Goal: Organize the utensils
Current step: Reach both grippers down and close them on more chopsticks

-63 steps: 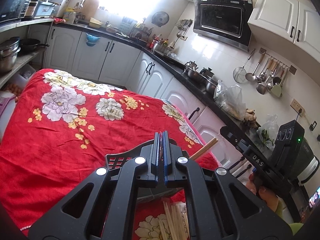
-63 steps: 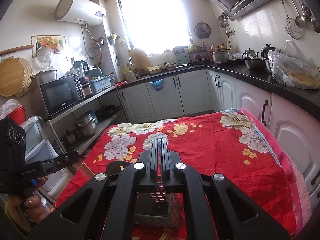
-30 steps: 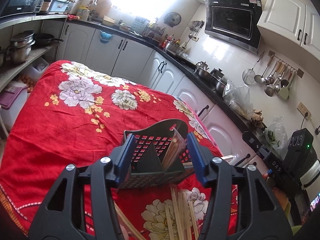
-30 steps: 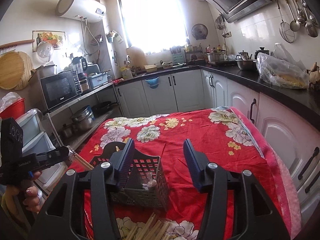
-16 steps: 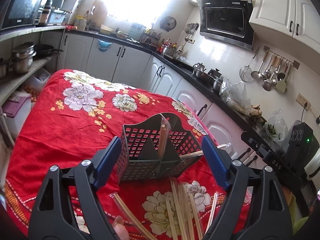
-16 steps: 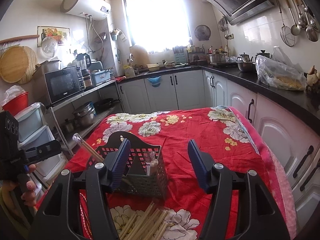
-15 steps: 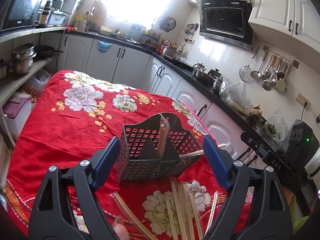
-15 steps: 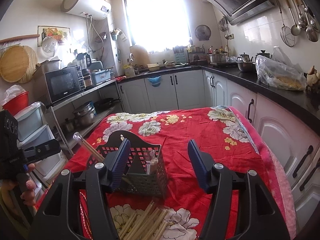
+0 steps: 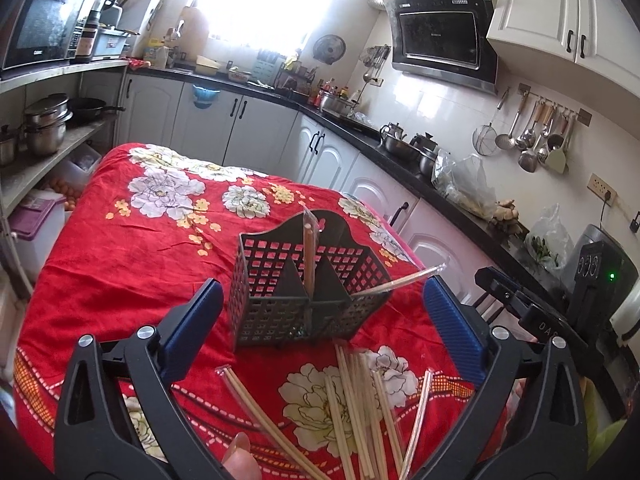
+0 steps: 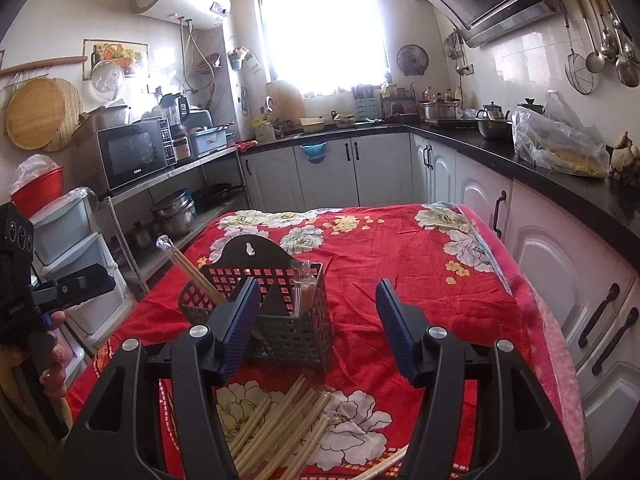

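Your left gripper (image 9: 320, 312) just spread wide and empty, letting go of the wrapped chopsticks now standing in the basket (image 9: 304, 292), your right gripper (image 10: 316, 320) gapes empty too, so that loose pile (image 9: 360, 404) on the red cloth (image 9: 120, 264) looks next

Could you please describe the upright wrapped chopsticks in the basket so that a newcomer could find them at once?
Start at the red floral tablecloth and find the dark mesh utensil basket on it. The upright wrapped chopsticks stand by its centre divider; the other basket pair leans out sideways, and the rest lie loose on the cloth.
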A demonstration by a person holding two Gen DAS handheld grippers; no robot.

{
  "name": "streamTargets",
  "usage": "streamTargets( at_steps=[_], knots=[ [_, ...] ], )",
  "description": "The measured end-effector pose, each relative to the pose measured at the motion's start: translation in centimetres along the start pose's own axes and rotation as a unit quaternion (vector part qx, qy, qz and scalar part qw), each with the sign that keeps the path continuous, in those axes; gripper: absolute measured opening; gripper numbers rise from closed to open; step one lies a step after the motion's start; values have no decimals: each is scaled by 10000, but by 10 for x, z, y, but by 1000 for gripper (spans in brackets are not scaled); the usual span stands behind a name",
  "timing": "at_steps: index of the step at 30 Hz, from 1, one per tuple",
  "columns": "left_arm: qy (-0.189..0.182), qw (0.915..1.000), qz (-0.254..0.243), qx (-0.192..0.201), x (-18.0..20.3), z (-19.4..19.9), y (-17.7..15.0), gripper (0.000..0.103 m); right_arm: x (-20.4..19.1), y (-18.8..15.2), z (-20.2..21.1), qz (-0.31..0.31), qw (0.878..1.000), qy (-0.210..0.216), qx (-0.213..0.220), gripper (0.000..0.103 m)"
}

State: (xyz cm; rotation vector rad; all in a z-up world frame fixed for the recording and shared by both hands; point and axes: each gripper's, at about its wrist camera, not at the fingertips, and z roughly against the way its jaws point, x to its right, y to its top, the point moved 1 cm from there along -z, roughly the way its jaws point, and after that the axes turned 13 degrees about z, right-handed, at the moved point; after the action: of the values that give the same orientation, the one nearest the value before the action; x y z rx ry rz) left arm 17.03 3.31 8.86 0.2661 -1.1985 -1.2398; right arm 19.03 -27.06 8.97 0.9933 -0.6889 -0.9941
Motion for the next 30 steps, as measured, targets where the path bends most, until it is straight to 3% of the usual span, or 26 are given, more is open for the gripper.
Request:
streamTargets(
  at_steps=[15,25,30],
  knots=[
    [132,9994,-16,-331,-2,-11,-21,92,0,-18,2,61,9997,124,-207,58],
    [219,9969,-27,-751,-1,-39,-47,92,0,-40,-12,247,9973,276,-627,57],
    [364,9941,-27,-1022,-5,-57,-62,92,0,-56,-25,287,9946,380,-923,49]
  ],
)
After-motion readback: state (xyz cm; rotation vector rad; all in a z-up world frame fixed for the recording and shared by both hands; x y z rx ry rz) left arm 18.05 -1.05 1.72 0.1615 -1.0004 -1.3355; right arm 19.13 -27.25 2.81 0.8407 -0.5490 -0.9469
